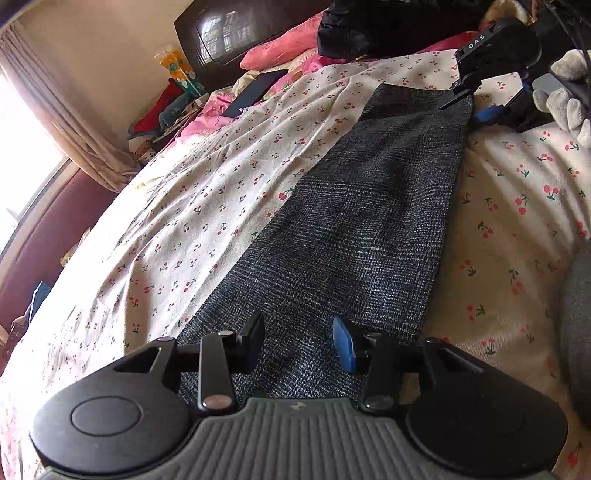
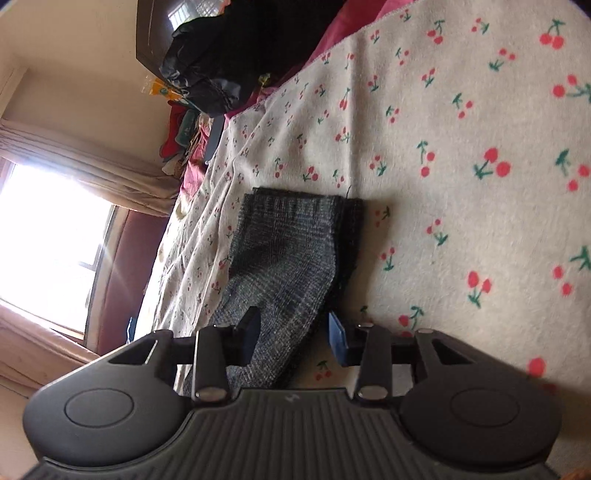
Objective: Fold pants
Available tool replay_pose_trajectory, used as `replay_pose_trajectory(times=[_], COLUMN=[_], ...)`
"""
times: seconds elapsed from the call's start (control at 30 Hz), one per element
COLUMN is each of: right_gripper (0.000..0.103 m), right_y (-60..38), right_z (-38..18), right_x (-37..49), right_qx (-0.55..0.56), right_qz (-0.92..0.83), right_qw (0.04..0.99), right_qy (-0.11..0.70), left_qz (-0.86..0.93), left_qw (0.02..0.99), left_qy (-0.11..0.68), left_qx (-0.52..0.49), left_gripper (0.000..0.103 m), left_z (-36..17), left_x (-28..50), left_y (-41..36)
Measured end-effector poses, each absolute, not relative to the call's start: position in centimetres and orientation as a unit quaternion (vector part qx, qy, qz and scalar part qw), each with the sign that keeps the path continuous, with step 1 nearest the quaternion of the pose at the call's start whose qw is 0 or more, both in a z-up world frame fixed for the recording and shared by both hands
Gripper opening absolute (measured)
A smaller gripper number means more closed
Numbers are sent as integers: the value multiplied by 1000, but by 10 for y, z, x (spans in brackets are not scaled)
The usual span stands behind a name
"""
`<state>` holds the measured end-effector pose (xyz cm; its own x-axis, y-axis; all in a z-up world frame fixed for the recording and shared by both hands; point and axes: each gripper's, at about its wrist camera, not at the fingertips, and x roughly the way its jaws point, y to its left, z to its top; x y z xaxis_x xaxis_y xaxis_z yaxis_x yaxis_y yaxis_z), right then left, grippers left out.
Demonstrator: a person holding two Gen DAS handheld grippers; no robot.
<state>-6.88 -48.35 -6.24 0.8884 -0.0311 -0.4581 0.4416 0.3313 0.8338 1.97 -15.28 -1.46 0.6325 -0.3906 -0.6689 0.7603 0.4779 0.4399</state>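
Nearby, black jacket (image 1: 354, 29) beyond pants (image 1: 351, 229).

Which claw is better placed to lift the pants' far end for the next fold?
Probably the right claw: it sits at the far end of the pants with the cloth's edge between its open jaws. The left claw hovers open over the near end.

Left gripper (image 1: 299, 341) pointed down, jaws parted, pads not pressing anything. Right gripper (image 2: 293, 338) rolled sideways, jaws apart, nothing clamped. In the left wrist view a gloved hand (image 1: 565, 99) holds the right gripper.
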Motion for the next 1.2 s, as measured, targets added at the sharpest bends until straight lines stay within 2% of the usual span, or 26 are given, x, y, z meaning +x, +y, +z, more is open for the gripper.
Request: replay_pose_trajectory(times=[0.1,0.23,0.4,0.53,0.6,0.77,0.83,0.87,0.93,1.03,1.2], right_gripper=[36,34,34,39,36,34,29,19,6,6,6], right_y=[-481,-478,-482,-480,-483,-492,-494,-494,-494,-489,-452], right_z=[-70,-73,-77,-68,-70,-85,-89,-91,-94,-75,-9], right_x=[-51,-70,-94,-106,-101,-69,-50,-41,-25,-26,-21], right_qx=[555,581,602,601,591,604,605,608,622,611,537], right_qz=[-153,-149,-161,-171,-173,-166,-152,-148,-146,-139,-91], right_qw=[798,785,772,771,776,773,775,774,761,772,833], right_qy=[176,154,123,123,135,107,106,102,114,107,93], left_qz=[-346,-353,-353,-356,-354,-350,-348,-349,-351,-356,-340], left_qw=[833,832,833,832,832,838,843,844,845,846,852], left_qy=[263,263,266,266,263,264,270,271,273,274,277], left_qx=[344,337,332,333,336,324,309,303,297,288,284], left_gripper=[55,55,55,58,58,59,59,59,59,59,60], left_z=[-12,-13,-16,-15,-17,-16,-18,-19,-22,-21,-12], left_x=[23,19,20,21,21,23,27,28,30,32,33], left_y=[-148,-146,-149,-148,-150,-155,-160,-162,-167,-162,-128])
